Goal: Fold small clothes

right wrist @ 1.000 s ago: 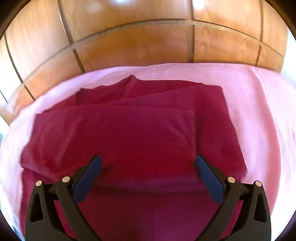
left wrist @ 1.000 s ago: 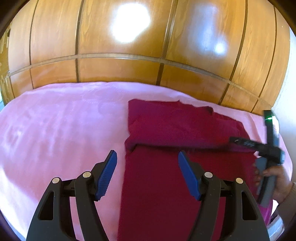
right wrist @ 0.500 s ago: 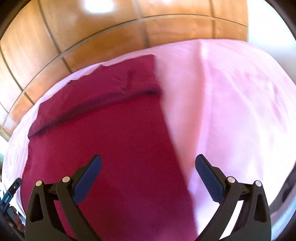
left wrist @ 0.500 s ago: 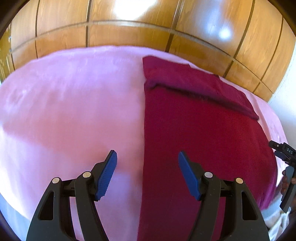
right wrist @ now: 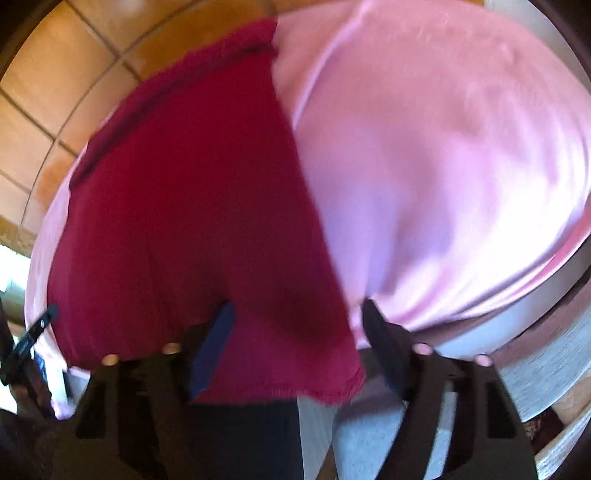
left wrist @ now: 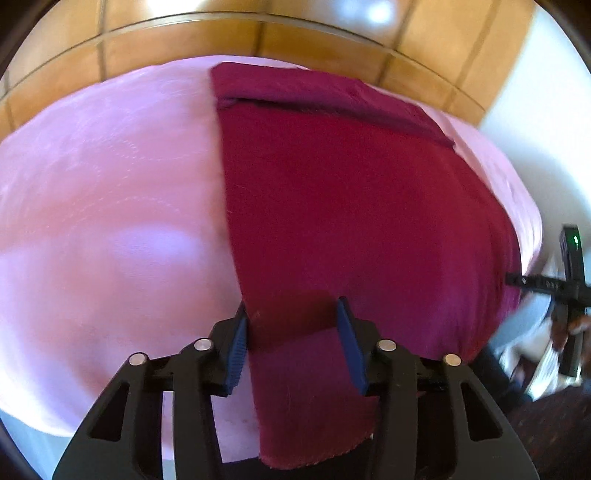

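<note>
A dark red garment (left wrist: 343, 206) lies on the pink-covered table, its far end folded over into a band (left wrist: 317, 96). Its near end hangs over the table's front edge. My left gripper (left wrist: 293, 332) is open, its blue pads either side of the garment's near left corner. In the right wrist view the garment (right wrist: 192, 206) fills the left half. My right gripper (right wrist: 295, 325) is open around the near right corner, which hangs off the edge.
The pink cloth (left wrist: 110, 221) covers the table, with wooden panelling (left wrist: 295, 33) behind. The right gripper's body (left wrist: 570, 280) shows at the right of the left wrist view. The table's front edge (right wrist: 480, 332) is right under the right gripper.
Both grippers have pulled back and dropped from the folded far end to the garment's near hanging edge. The left jaws have narrowed around the corner. The right view is blurred by motion.
</note>
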Demonstrator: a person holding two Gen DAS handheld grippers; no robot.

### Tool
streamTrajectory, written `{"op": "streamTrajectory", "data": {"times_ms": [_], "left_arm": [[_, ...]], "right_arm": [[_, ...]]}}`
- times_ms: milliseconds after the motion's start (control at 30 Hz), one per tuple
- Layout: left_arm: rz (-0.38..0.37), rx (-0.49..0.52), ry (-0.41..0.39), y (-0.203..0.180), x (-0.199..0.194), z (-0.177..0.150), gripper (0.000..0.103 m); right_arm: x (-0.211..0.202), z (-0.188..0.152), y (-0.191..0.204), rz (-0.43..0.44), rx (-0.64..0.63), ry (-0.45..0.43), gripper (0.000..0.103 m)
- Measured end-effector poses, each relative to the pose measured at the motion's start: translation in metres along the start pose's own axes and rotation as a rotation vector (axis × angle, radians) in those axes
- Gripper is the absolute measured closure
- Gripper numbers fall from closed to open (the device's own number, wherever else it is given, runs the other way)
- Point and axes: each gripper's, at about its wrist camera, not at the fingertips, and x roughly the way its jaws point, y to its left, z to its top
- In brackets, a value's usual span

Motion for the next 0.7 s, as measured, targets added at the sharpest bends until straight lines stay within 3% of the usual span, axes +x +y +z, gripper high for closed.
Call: {"op": "streamTrajectory", "data": {"times_ms": [33,67,133,267,367,467,567,700], "left_arm": [[-0.004,0.01,0.008,-0.001,-0.001,-0.001,0.085],[-0.006,0.013,0.01,-0.001,-0.002,-0.001,0.089],[-0.037,-0.007,0.01,0.003,-0.008,0.001,0.093],[-0.202,-0.139,-0.038,0.021,-0.028,0.018,0.094],[-0.285,-0.184,-0.083,0.024,-0.037,0.036,0.094],[-0.362,-0.231,-0.12,0.029,-0.034,0.061,0.094],[-0.378,-0.271,-0.132,0.037,-0.016,0.091,0.094],[-0.347,-0.339,-0.107,0.046,0.015,0.125,0.094]], "right_arm": [[0.001,-0.002,0.002,0.003,-0.011,0.012,0.067],[-0.002,-0.003,0.007,0.013,-0.033,0.019,0.083],[-0.013,-0.001,0.016,0.038,-0.086,0.017,0.094],[-0.055,0.02,0.038,0.156,-0.16,-0.068,0.094],[-0.081,0.049,0.051,0.264,-0.143,-0.181,0.094],[-0.08,0.08,0.054,0.323,-0.087,-0.233,0.094],[-0.067,0.108,0.056,0.312,-0.046,-0.253,0.094],[-0.047,0.138,0.059,0.293,0.003,-0.251,0.093]]}}
